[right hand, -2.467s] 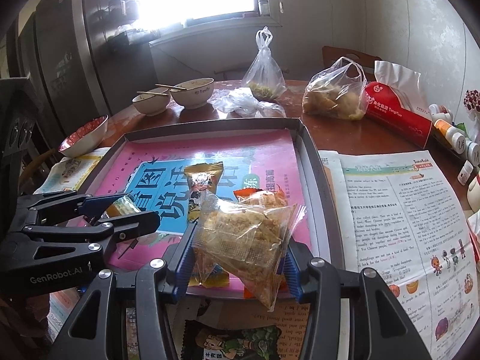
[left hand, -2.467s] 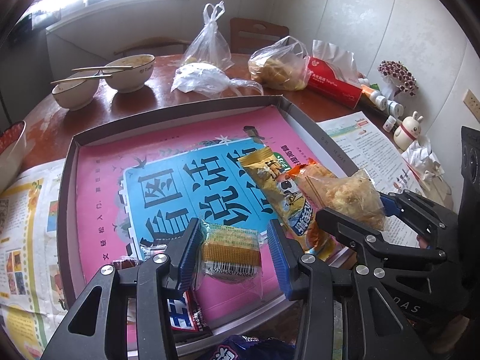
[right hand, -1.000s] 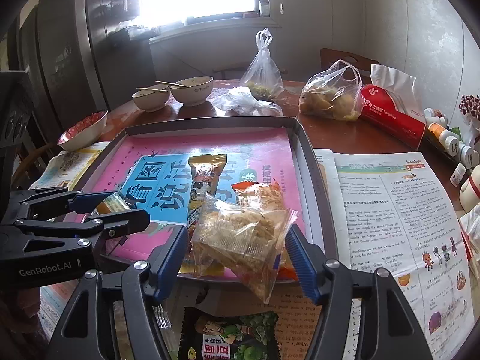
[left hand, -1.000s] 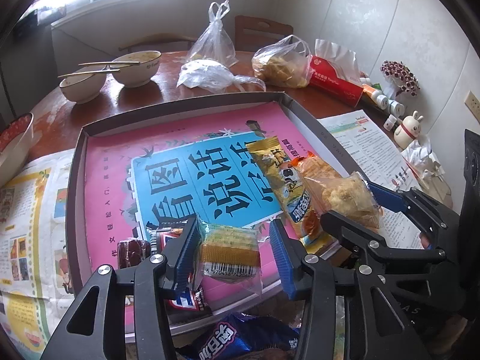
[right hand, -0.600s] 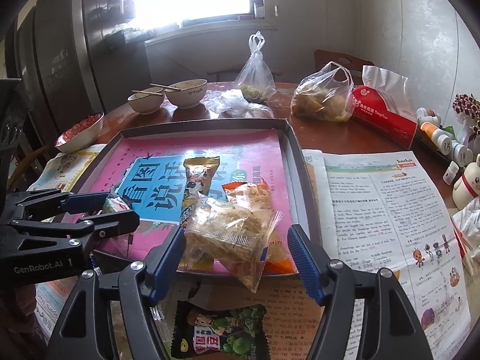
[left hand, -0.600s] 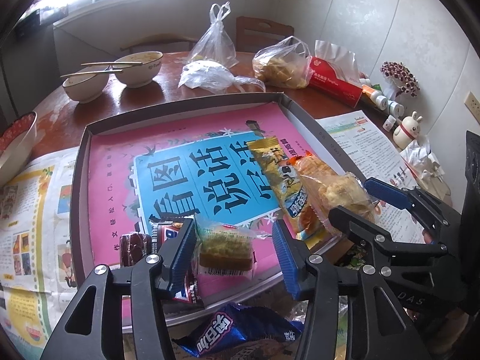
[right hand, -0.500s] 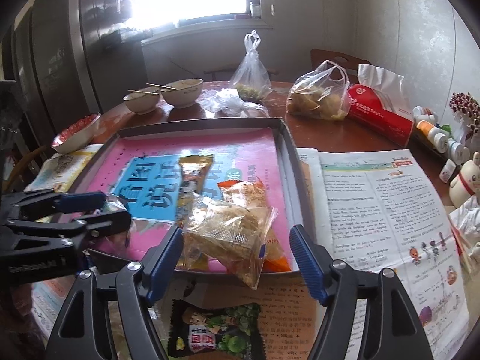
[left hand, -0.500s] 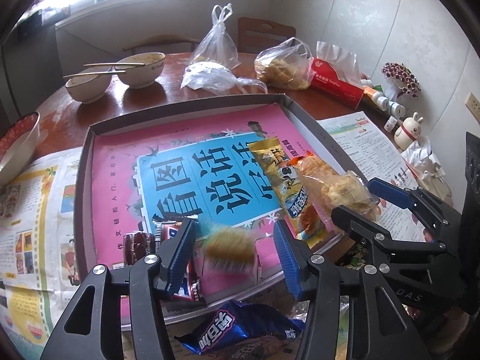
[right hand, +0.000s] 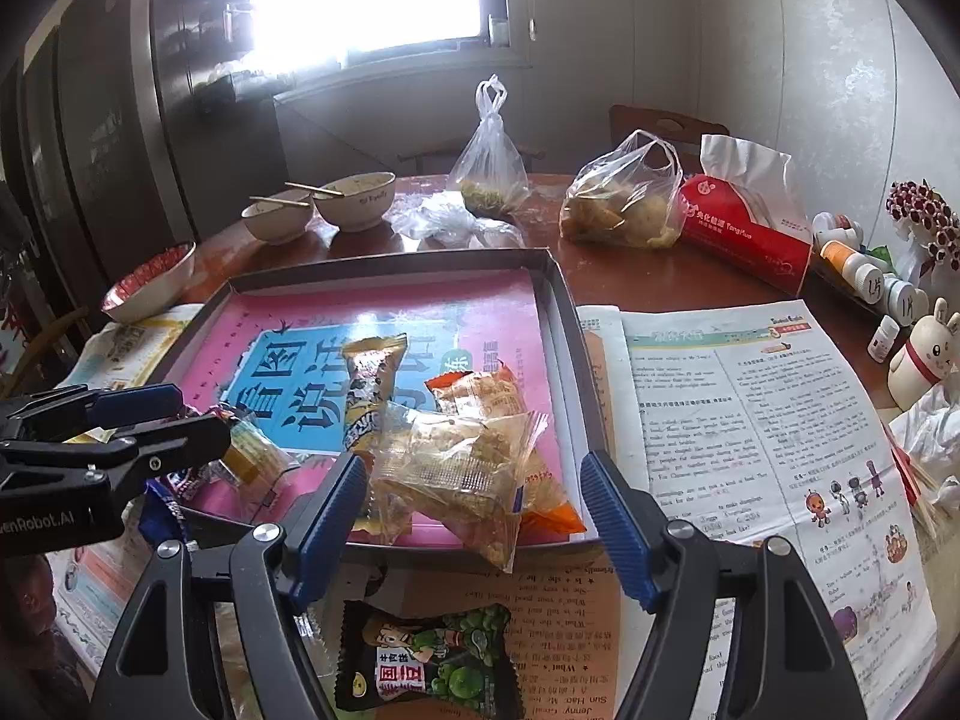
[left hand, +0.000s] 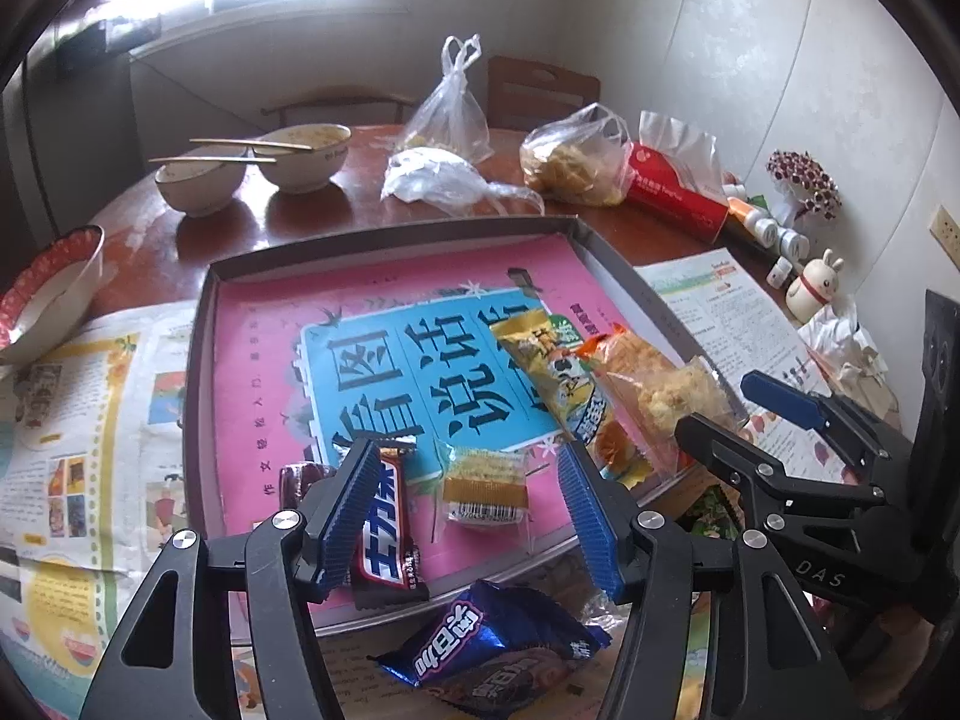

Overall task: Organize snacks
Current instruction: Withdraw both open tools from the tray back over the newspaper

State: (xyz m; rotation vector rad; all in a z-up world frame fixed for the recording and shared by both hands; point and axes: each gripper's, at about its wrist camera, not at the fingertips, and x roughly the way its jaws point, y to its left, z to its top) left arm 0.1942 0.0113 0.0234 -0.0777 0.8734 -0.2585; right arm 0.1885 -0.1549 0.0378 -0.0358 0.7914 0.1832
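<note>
A grey tray lined with a pink and blue cover holds the snacks. My left gripper hangs over its near edge, jaws opening. A small yellow cake packet lies flat between them, untouched. A red chocolate bar sits under the left finger, and a blue packet lies outside the tray. My right gripper is open around a clear packet of crumbly snack, which rests on the tray free of the pads. Beside it lie a yellow packet and an orange packet. A green packet lies on the newspaper below.
Newspapers flank the tray. Behind it stand two bowls with chopsticks, plastic bags and a red tissue pack. Small bottles and a rabbit figure line the right wall. A red-rimmed bowl sits at the left.
The left jaws let go of the yellow cake packet, which dropped flat onto the tray. The right jaws widened off the clear packet, now lying at the tray's near edge.
</note>
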